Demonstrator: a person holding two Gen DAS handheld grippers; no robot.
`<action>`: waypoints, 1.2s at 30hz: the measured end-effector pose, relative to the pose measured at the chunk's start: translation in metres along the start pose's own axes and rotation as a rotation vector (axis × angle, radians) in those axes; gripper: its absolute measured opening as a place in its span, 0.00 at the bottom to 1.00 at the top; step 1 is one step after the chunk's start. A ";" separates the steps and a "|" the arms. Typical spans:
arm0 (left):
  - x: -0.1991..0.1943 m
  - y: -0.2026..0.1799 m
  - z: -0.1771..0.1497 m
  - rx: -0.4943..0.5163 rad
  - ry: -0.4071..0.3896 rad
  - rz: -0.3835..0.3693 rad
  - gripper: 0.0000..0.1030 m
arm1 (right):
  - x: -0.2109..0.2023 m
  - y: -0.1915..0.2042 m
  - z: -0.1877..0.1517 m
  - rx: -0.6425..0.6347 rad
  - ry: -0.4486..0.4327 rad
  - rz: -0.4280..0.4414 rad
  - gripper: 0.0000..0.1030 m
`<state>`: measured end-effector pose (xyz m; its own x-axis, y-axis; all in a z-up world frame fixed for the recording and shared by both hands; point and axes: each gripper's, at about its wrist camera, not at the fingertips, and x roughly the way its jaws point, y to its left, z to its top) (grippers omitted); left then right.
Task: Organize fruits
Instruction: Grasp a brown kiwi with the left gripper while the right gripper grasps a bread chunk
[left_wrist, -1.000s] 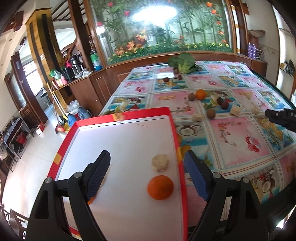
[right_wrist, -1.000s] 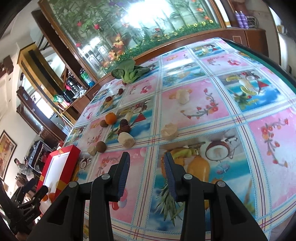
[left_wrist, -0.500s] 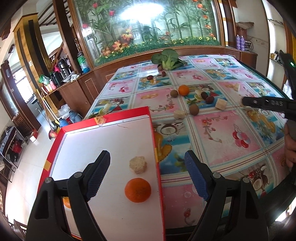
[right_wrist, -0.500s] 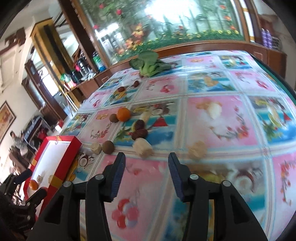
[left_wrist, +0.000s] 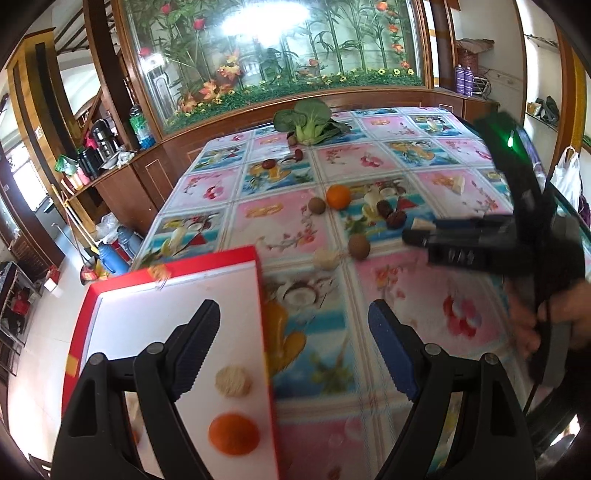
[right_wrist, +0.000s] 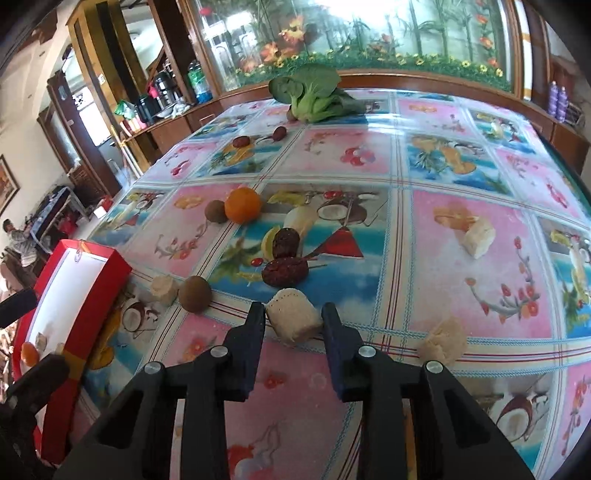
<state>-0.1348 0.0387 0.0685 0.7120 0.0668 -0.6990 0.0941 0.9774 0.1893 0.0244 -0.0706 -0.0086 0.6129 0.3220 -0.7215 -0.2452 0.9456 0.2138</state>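
1. The pale chunk (right_wrist: 293, 319) lies on the tablecloth (right_wrist: 472, 206) between the tips of my right gripper (right_wrist: 293, 325), whose jaws stand apart, flanking it without touching.
2. It looks light, porous, maybe crumbly; I'd pinch its flat sides gently, mid-body.
3. At its 11 o'clock sit two dark fruits (right_wrist: 285, 271); a kiwi (right_wrist: 195, 293) at 9.
4. My left gripper (left_wrist: 295, 350) hangs wide apart, holding nothing, over the red tray (left_wrist: 166, 269), which holds an orange (left_wrist: 233, 432).

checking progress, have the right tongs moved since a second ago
Yes: the right tongs have advanced along the table and now straddle the pale chunk, jaws open.
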 end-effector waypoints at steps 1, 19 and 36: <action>0.006 -0.002 0.005 -0.005 0.014 -0.002 0.81 | -0.001 -0.001 0.001 0.005 0.001 -0.002 0.29; 0.104 -0.045 0.063 0.108 0.163 -0.076 0.76 | -0.015 -0.058 0.008 0.211 0.005 -0.065 0.30; 0.115 -0.054 0.052 0.078 0.163 -0.094 0.25 | -0.015 -0.058 0.008 0.210 0.004 -0.069 0.30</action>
<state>-0.0221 -0.0165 0.0135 0.5764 0.0133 -0.8171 0.2130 0.9628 0.1660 0.0358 -0.1298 -0.0051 0.6197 0.2569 -0.7416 -0.0412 0.9543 0.2961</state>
